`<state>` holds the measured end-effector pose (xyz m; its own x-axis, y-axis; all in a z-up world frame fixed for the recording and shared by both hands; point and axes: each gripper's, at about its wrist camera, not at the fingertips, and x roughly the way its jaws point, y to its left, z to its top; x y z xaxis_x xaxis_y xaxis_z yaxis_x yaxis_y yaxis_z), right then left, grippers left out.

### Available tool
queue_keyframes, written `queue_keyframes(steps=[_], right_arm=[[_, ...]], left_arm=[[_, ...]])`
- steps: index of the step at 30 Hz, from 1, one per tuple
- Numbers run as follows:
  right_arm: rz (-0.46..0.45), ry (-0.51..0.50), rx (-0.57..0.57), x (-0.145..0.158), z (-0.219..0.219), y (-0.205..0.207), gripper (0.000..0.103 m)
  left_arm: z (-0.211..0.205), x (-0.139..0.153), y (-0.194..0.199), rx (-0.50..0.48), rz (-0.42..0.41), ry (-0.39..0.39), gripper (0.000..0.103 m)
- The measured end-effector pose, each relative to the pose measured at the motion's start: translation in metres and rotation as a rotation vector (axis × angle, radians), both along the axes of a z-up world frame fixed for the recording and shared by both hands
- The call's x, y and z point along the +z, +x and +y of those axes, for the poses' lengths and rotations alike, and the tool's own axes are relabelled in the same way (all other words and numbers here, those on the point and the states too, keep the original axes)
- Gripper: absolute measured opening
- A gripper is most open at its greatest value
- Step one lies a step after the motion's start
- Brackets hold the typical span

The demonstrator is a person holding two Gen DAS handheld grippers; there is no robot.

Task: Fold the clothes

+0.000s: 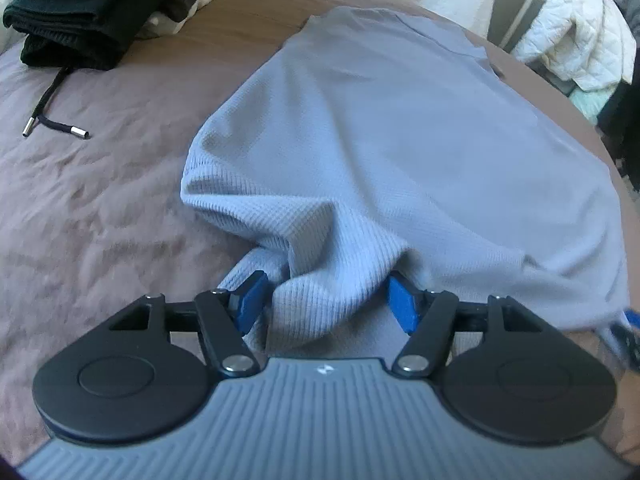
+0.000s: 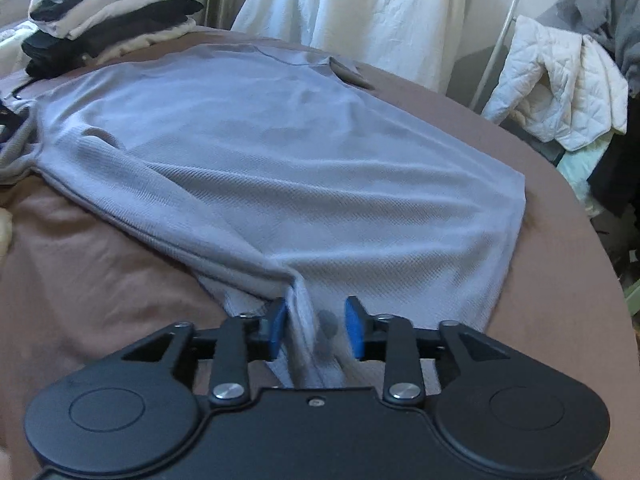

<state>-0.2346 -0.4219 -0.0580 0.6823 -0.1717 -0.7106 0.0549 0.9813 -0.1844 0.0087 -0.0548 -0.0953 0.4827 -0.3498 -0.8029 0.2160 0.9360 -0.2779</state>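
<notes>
A light blue-grey waffle-knit shirt (image 1: 380,132) lies spread on the brown bed cover (image 1: 92,208), its collar at the far end. My left gripper (image 1: 327,302) is open over the shirt's near edge; a bunched fold rises between its blue pads (image 1: 250,300) without being squeezed. In the right wrist view the same shirt (image 2: 256,152) runs away from me, a sleeve folded across it. My right gripper (image 2: 316,328) is open too, with a narrow ridge of hem loose between its pads (image 2: 354,328).
A stack of folded dark and pale clothes (image 1: 92,12) sits at the far left of the bed, a black drawstring (image 1: 48,112) trailing from it. A white quilted jacket (image 2: 560,84) hangs on a rack right of the bed. The bed edge (image 2: 580,240) curves along the right.
</notes>
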Motion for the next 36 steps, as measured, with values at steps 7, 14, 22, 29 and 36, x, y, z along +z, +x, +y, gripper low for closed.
queue_keyframes(steps=[7, 14, 22, 29, 36], right_arm=[[0.048, 0.069, 0.083, -0.001, -0.009, -0.044, 0.062], [0.004, -0.049, 0.015, -0.026, 0.009, -0.014, 0.05], [-0.075, -0.024, 0.098, 0.053, 0.001, -0.006, 0.006], [0.024, -0.029, 0.278, 0.091, 0.021, -0.048, 0.006], [0.06, 0.066, 0.315, 0.091, 0.03, -0.077, 0.006]], left_arm=[[-0.001, 0.0, 0.011, 0.016, -0.009, -0.094, 0.087], [-0.003, -0.017, 0.022, 0.047, 0.049, -0.08, 0.014], [0.025, 0.059, -0.039, 0.06, -0.199, -0.091, 0.011], [0.043, 0.091, -0.081, 0.076, -0.269, -0.099, 0.011], [0.072, 0.106, -0.128, 0.105, -0.277, -0.105, 0.011]])
